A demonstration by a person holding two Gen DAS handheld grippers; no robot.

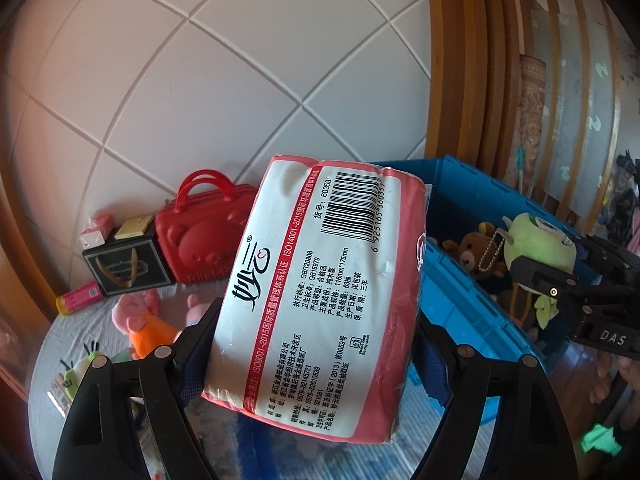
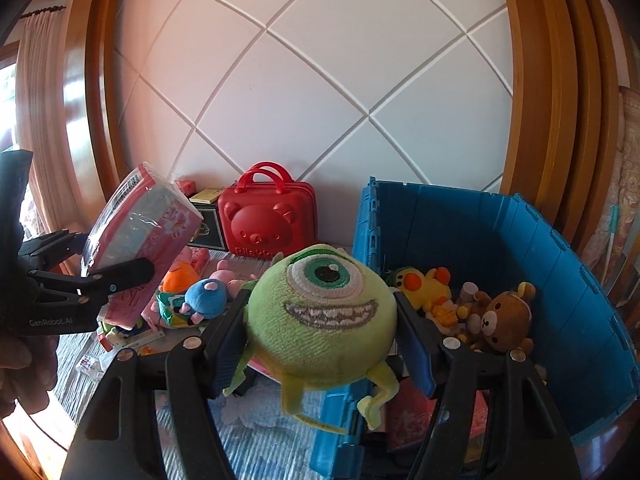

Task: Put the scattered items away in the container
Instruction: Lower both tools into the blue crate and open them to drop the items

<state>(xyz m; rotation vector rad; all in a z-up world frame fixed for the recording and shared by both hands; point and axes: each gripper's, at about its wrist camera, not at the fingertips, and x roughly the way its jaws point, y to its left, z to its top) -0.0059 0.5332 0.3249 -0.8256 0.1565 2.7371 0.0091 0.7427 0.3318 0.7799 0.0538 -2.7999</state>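
- A pink tissue pack (image 1: pixel 320 300) is being clamped across its width by the left gripper (image 1: pixel 316 344), lifted left of the blue crate (image 2: pixel 540 248), presumably for dropping inside.
- A green one-eyed plush (image 2: pixel 324 312) is being squeezed by the right gripper (image 2: pixel 320 344) over the crate's near rim.
- "ISO9001-2015" and "60353" are being shown on the pack; "DAS" and "GenRobot.AI" on the grippers.

A white padded wall panel (image 2: pixel 320 80), crossed by diagonal grooves, is framed by curved wooden trim (image 2: pixel 560 100). A pale curtain (image 2: pixel 36 92) is seen at the far left.
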